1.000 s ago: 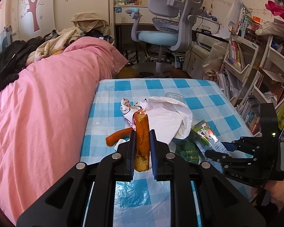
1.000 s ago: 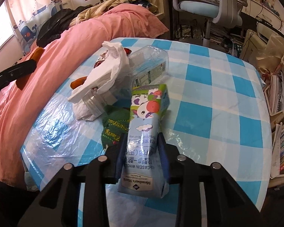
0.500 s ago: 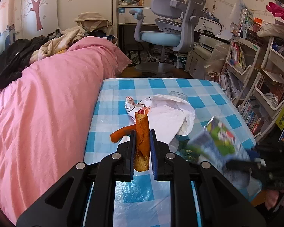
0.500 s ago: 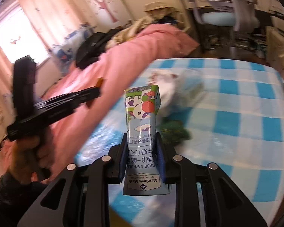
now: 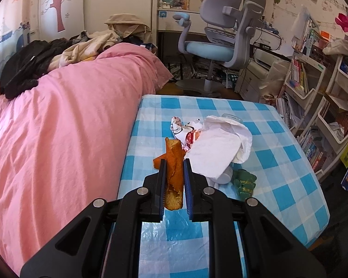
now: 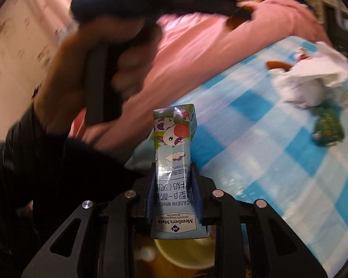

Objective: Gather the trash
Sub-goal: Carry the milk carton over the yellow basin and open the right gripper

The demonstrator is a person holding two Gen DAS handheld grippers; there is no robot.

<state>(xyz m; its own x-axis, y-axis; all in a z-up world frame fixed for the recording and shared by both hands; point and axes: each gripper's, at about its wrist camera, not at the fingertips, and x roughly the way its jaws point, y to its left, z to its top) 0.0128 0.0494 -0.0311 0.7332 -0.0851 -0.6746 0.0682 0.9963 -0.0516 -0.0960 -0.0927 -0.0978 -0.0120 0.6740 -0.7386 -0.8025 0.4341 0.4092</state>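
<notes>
Swung off the surface [image 6: 290, 153], the right tool [image 6: 173, 185] grips the carton [image 6: 174, 157] upright, directly above a yellow bin [image 6: 185, 254] at lower center; left tool [image 5: 174, 180] clamps peel [image 5: 173, 162].

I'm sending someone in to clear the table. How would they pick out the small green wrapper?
On the blue-checked table beside the pink bed, find the white tissue pile. The green wrapper lies just at its near edge, the only dark green, crumpled thing there.
</notes>
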